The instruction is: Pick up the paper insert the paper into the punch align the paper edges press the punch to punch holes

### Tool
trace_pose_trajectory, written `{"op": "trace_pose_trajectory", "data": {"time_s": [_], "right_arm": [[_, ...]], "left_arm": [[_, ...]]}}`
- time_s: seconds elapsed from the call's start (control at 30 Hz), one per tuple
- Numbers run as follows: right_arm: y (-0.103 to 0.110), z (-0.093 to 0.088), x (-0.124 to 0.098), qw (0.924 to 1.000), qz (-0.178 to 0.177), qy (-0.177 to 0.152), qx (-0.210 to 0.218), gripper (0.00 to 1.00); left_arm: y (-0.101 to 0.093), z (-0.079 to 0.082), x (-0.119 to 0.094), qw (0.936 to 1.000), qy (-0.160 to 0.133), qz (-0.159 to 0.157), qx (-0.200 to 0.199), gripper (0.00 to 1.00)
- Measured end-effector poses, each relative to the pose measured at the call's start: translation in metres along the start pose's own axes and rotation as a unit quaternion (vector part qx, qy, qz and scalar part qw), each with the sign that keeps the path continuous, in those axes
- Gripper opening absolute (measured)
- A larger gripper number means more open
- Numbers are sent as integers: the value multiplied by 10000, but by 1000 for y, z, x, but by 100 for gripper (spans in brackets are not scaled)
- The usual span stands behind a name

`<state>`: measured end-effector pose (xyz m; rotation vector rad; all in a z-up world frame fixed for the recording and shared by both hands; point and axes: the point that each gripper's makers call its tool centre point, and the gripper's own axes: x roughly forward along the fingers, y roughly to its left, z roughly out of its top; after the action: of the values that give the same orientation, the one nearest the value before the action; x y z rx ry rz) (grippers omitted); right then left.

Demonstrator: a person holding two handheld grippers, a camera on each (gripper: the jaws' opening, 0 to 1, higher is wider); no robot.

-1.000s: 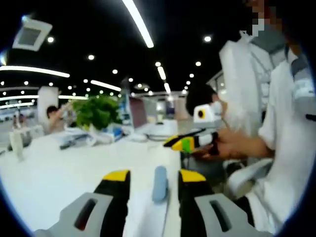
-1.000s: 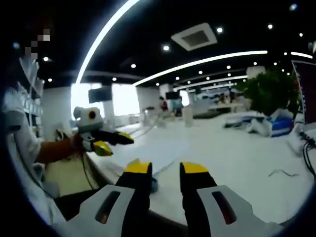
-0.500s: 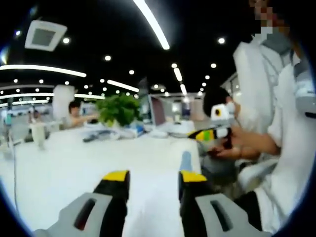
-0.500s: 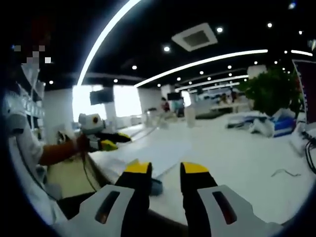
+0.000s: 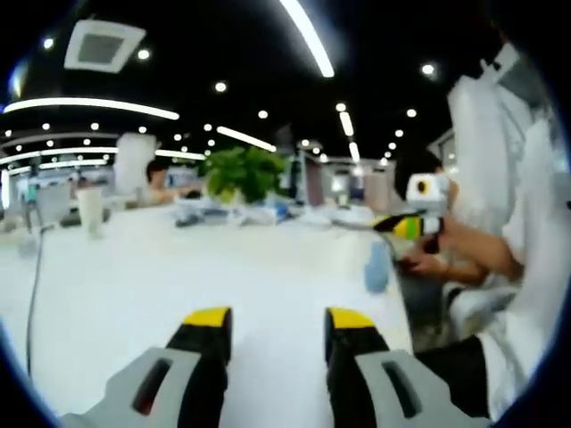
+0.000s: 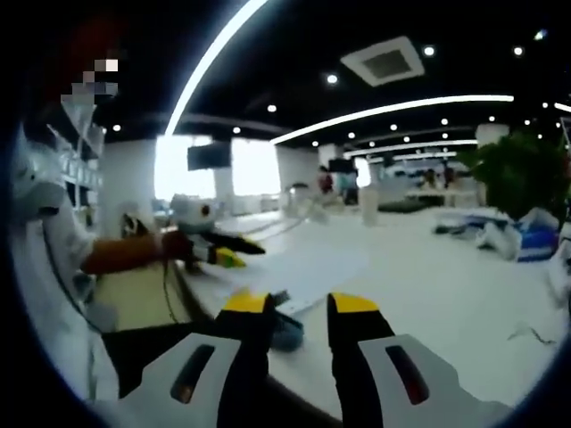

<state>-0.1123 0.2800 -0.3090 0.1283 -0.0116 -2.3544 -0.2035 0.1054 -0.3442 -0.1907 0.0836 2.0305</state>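
Observation:
A white paper sheet [image 6: 308, 267] lies flat on the white table [image 6: 428, 294], near its edge. A small blue punch [image 6: 287, 331] sits at that edge, just beyond my right gripper [image 6: 299, 303], which is open and holds nothing. In the left gripper view the punch [image 5: 376, 266] stands to the right of my left gripper [image 5: 278, 317], whose jaws are also open and hold nothing. The left gripper [image 6: 243, 254] reaches over the table edge beside the sheet. The right gripper [image 5: 400, 225] hangs in a hand off the table's right side.
A potted green plant [image 5: 243, 174] stands at the far side, with a white cup [image 5: 89, 209] to its left and a thin cable [image 5: 34, 294] across the table. Blue and white packages [image 6: 526, 239] lie near the plant. A person sits at the far side [image 5: 161, 176].
Both views have swung with the hands. The punch, once between the left jaws, now lies to their right. The left gripper has come in over the table edge toward the sheet.

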Motion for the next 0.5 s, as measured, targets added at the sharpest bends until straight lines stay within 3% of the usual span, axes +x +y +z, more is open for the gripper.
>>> {"op": "trace_pose_trajectory", "data": {"time_s": [0.2,0.5], "right_arm": [[3,-5,2,9979,453,156,-429,32],[1,-16,11,9926,1049,353,-504,34]], "left_arm": [[7,-3,3,9999,53,66,-75,41],[16,-14,9,9994,294,193,-30,41]]}}
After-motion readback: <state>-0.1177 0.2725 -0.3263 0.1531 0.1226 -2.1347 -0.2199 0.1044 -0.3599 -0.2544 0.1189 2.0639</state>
